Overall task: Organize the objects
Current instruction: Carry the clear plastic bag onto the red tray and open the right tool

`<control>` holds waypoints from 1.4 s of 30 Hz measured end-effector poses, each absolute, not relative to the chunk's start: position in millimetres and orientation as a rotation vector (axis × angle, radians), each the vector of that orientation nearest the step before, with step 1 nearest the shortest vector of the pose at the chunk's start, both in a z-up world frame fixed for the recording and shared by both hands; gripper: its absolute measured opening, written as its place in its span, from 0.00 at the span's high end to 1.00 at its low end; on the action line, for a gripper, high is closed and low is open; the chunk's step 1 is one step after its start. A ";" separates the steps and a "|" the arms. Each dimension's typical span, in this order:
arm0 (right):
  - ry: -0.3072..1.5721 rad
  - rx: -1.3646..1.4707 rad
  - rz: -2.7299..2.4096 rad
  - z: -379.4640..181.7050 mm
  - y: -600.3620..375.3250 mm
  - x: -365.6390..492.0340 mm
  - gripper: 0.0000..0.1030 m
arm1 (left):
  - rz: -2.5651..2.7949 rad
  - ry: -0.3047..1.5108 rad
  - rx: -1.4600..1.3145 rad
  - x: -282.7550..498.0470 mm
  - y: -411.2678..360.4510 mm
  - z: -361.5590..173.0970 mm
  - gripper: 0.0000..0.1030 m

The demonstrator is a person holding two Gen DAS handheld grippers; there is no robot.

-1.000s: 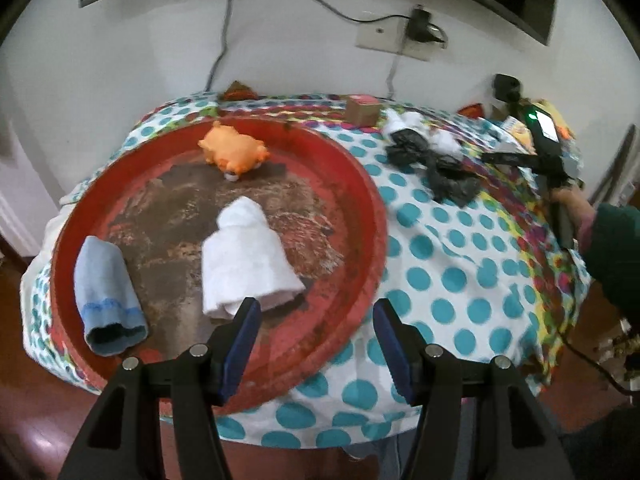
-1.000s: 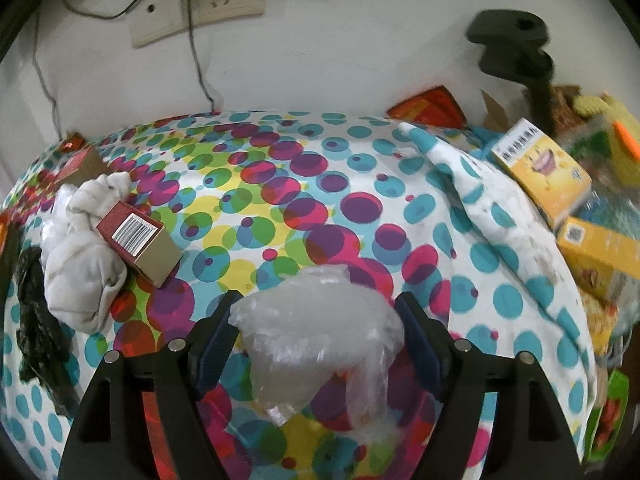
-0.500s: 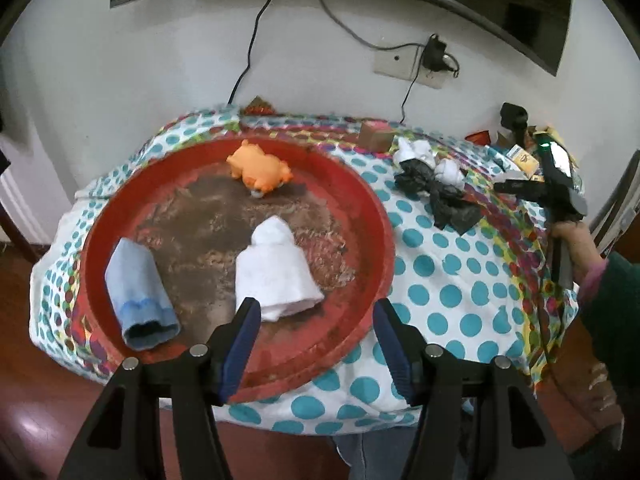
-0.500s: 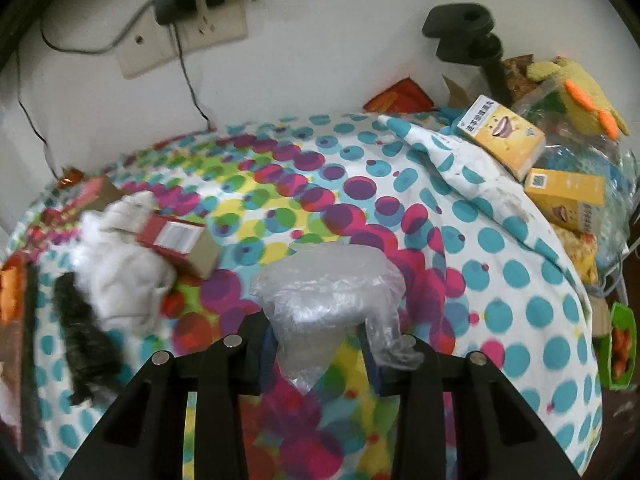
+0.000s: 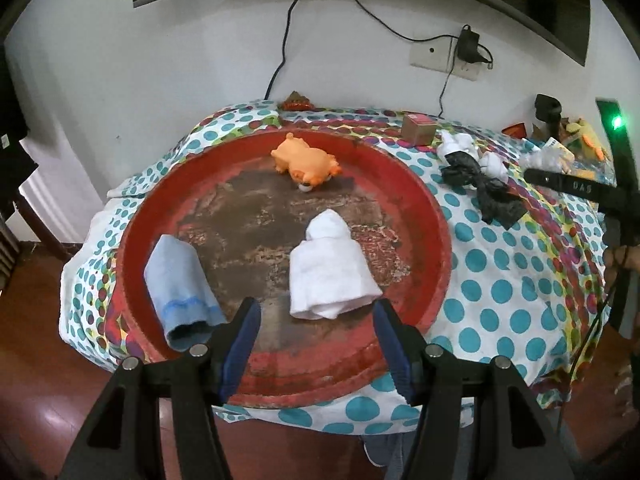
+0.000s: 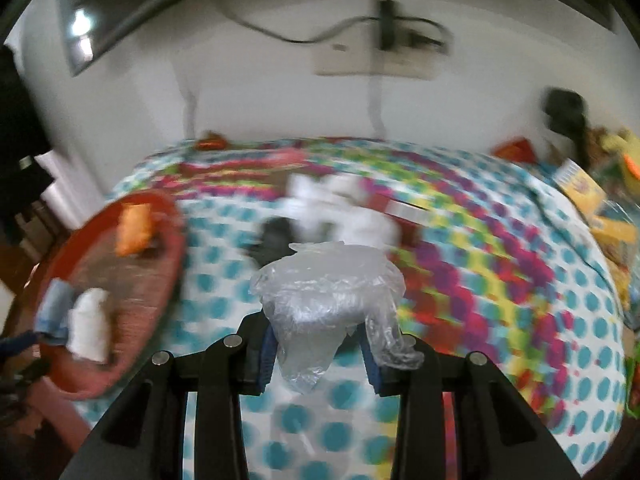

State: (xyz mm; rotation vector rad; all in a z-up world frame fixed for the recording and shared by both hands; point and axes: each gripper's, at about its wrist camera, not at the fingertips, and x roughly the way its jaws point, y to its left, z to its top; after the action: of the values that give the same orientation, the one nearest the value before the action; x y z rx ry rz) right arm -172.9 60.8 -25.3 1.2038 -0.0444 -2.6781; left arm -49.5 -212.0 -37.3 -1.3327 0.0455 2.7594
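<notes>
Your right gripper (image 6: 318, 354): jaws drawn narrow and clamped on a crumpled clear plastic bag (image 6: 326, 298), which bulges up above the jaws with a loose tail hanging past the right one. The bag is lifted clear of the spotted tablecloth (image 6: 500, 320). The view is blurred.

Your left gripper (image 5: 316, 344): jaws wide, nothing between the pads, hanging over the near rim of the red tray (image 5: 440, 240).

Ahead of the left jaws, inside the tray:
- white rolled cloth (image 5: 330, 266), just beyond and between the jaws
- light blue rolled cloth (image 5: 180, 284), beyond the left jaw, close to the tray's left rim
- orange toy animal (image 5: 306, 160), far ahead, near the tray's back rim

On the table, right of the tray and well beyond the right jaw:
- black crumpled bag (image 5: 480, 188) lying against a white cloth bundle (image 5: 460, 144)
- small brown box (image 5: 418, 128), near the back edge

Ahead of the right jaws, blurred: the black and white bundles just beyond the bag, the tray away to the left, yellow boxes (image 6: 588, 196) far right
</notes>
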 end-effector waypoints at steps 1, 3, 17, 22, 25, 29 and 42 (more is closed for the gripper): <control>-0.031 1.193 -2.660 -23.2 50.1 -173.3 0.67 | 2.758 0.046 -1.337 -49.7 -213.0 -38.3 0.42; 0.003 1.176 -2.622 -20.6 27.9 -175.4 0.67 | 2.763 0.056 -1.350 -50.7 -215.0 -40.1 0.42; 0.159 1.161 -2.448 -26.1 -77.8 -190.6 0.67 | 2.793 0.016 -1.382 -52.4 -237.9 -43.4 0.42; 0.205 1.186 -2.410 -37.1 -100.5 -198.0 0.67 | 2.799 -0.009 -1.376 -51.8 -243.6 -41.9 0.42; 0.210 1.217 -2.393 -46.6 -109.0 -204.3 0.67 | 2.799 -0.014 -1.370 -51.4 -244.5 -41.0 0.42; 0.215 1.252 -2.372 -58.7 -118.6 -211.3 0.67 | 2.798 -0.018 -1.379 -52.1 -246.0 -41.7 0.42; 0.230 1.325 -2.336 -83.7 -131.7 -225.7 0.66 | 2.793 -0.016 -1.398 -53.0 -247.9 -46.3 0.42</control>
State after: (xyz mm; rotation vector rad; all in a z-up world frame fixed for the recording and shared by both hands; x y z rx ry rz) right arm -225.7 -131.7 -83.7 1.3253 0.2304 -2.3360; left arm -53.0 -247.9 -46.3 -1.3978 -0.0159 2.7927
